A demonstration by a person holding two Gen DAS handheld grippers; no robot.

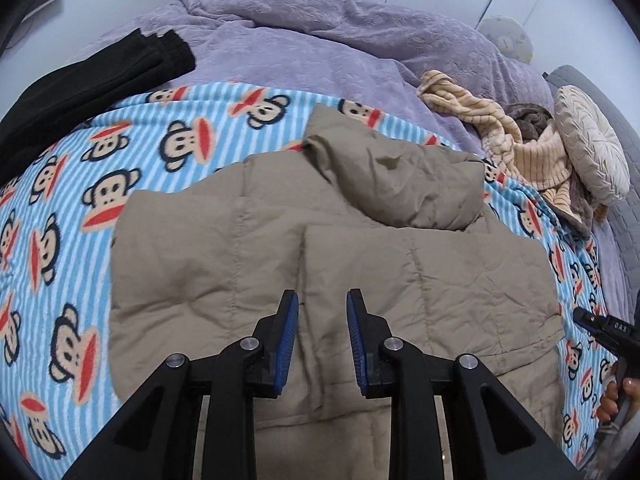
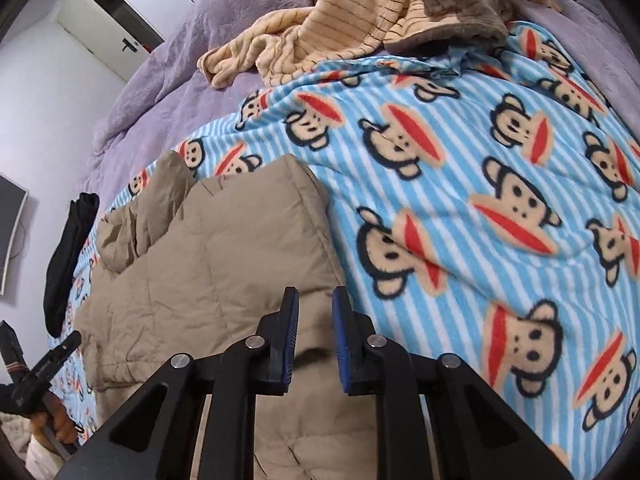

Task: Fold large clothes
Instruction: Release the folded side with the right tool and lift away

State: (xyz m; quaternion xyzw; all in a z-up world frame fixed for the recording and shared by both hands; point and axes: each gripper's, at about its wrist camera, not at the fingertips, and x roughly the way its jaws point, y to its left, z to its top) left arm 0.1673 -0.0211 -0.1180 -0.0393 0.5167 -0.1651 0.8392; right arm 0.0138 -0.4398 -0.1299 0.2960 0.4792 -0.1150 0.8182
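A khaki padded jacket (image 1: 320,256) lies flat on the blue striped monkey-print blanket (image 1: 120,152), sleeves folded in and its hood (image 1: 400,176) resting on the back. My left gripper (image 1: 322,300) hovers open over the jacket's lower middle, nothing between its blue pads. In the right wrist view the same jacket (image 2: 224,264) fills the lower left, and my right gripper (image 2: 315,296) stands open over its right edge beside the blanket (image 2: 480,200). Each gripper shows at the other view's edge: the right one (image 1: 580,316), the left one (image 2: 68,344).
A folded black garment (image 1: 88,84) lies at the blanket's far left. Striped beige clothes (image 1: 500,136) and a round cream cushion (image 1: 592,144) are heaped at the right on the purple bedspread (image 1: 320,40). A person's hand (image 1: 616,396) holds the right gripper's handle.
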